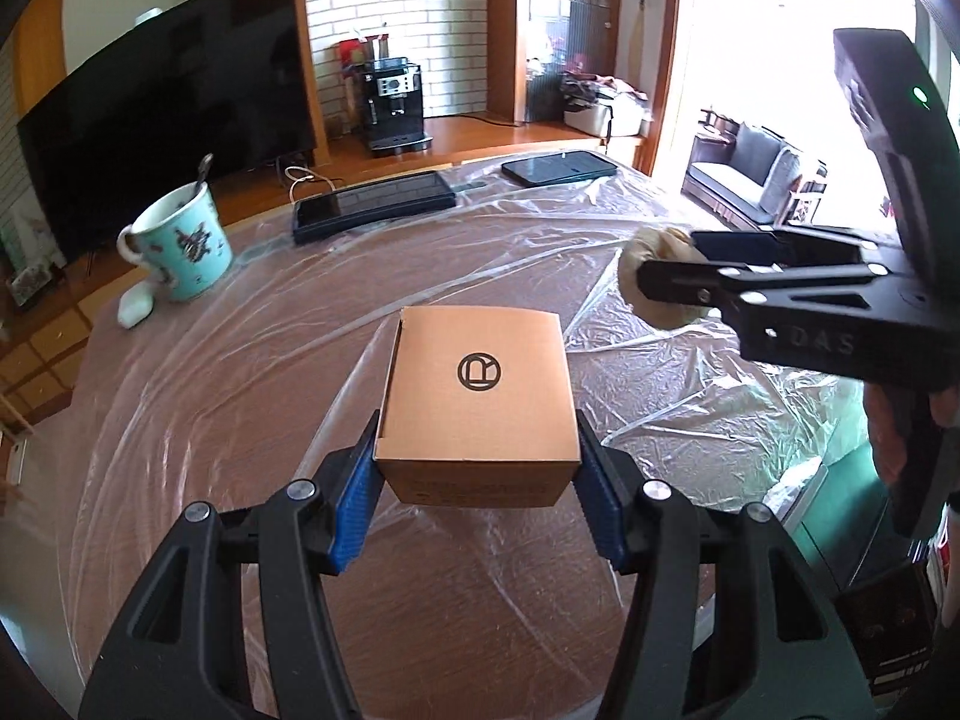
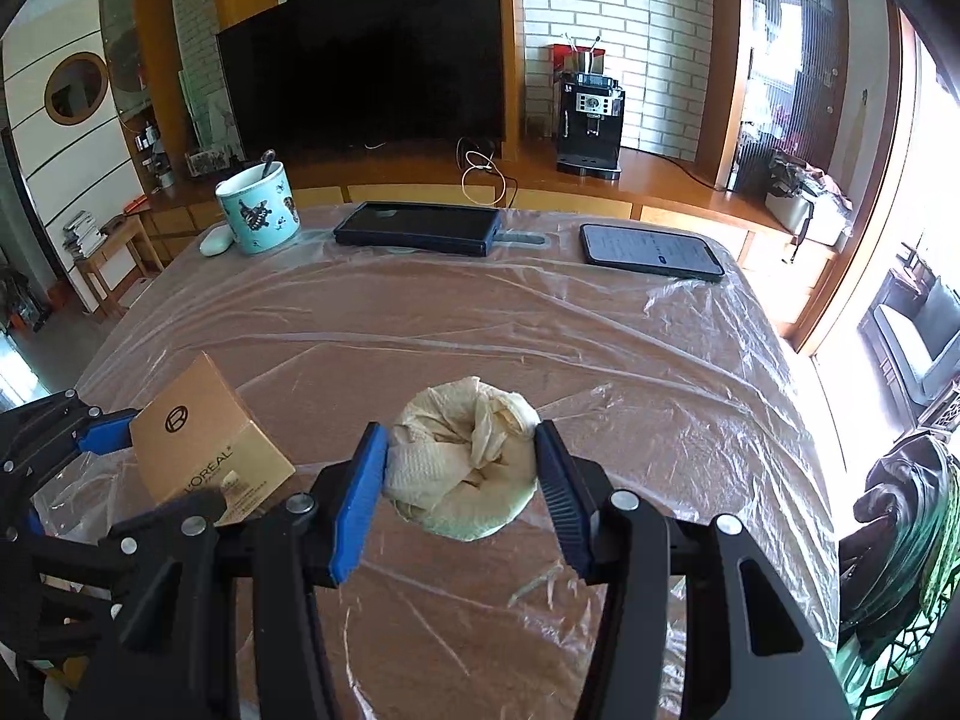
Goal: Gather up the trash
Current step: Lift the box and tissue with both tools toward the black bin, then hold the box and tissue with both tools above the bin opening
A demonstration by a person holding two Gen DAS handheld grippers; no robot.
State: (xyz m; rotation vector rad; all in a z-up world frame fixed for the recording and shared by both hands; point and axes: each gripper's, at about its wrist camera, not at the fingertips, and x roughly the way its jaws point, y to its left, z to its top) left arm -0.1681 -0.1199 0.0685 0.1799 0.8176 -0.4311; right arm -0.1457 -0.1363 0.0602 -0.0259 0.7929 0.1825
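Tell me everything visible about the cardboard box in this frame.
The box is a small, roughly cubic carton of plain brown cardboard, closed, with a round black logo on its top and printed lettering on a paler side panel. The left gripper holds it clear of the plastic-covered table, blue pads pressing two opposite sides. It tilts slightly, and nothing else touches it. The right gripper's paper wad is close beside it.

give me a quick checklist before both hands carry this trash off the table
1. Left gripper pads clamp the cardboard box on both sides: ok.
2. Right gripper squeezes the crumpled paper wad: ok.
3. Both items lifted off the plastic sheet: ok.
4. Mug and the two phones well away from both grippers: ok.
5. Trash bin location: cannot tell, none in view.
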